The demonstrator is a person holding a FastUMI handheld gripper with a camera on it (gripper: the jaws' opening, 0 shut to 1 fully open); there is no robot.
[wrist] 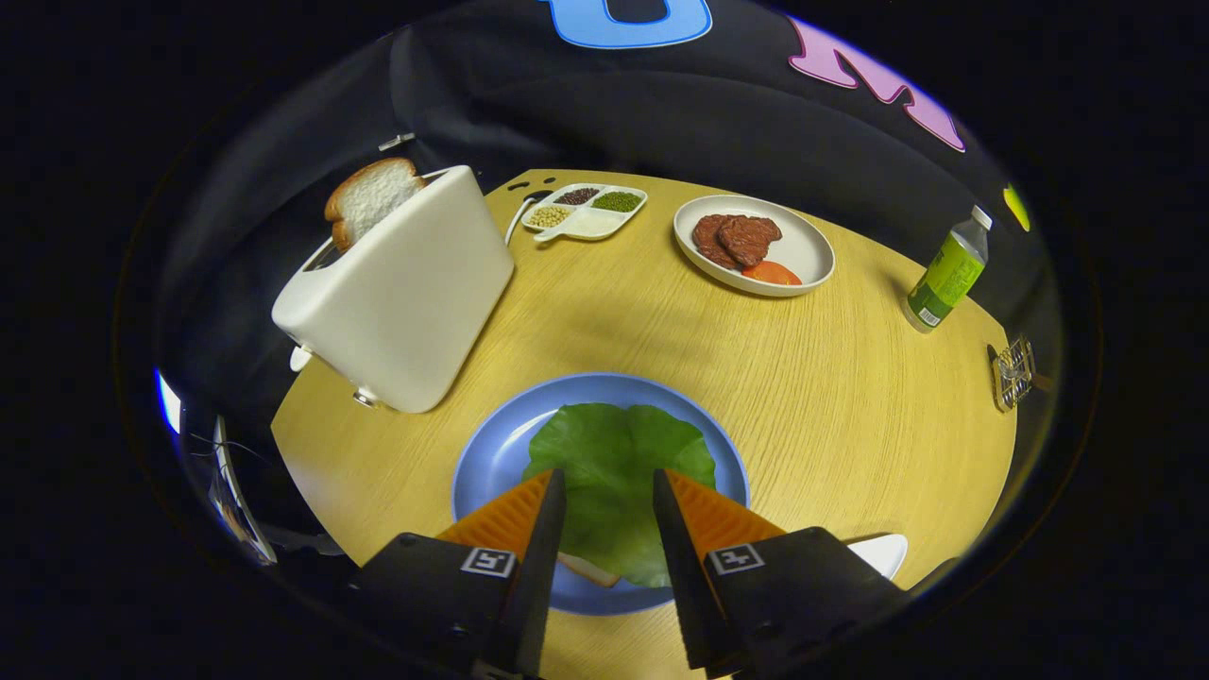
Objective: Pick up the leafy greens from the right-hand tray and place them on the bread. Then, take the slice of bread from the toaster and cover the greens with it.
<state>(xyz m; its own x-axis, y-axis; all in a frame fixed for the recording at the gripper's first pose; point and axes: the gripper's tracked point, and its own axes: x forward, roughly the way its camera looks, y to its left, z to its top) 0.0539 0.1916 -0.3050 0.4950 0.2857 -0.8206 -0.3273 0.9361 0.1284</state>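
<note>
Hidden: bottom bread (587,569) almost all covered by the leaf, just a pale corner peeking out by the left finger.
Cut off: white dish (883,552) tucked behind the right finger, most of it out of sight.
Hard to make out: small wire thing (1013,372) at the far right rim of the table, too small to tell.
Claw (609,493): spread apart, holding nothing, hanging over the leaf with the green showing between the two fingers.
Leaf (614,463): big, flat, bright green, lying on the blue plate (491,453) on top of the bread.
Toast (370,198): white slice with a brown crust, sticking up out of the white toaster (401,293), beyond the fingers and to the left.
Far plate (808,250): white, with brown meat (737,238) and a red tomato slice (772,273).
Small tray (586,225): four little pockets with beans and seeds, beside the toaster.
Bottle (947,271): green label, white cap, standing off to the right.
Table (850,416): round, light yellow wood.
Room: dark cloth behind the table.
</note>
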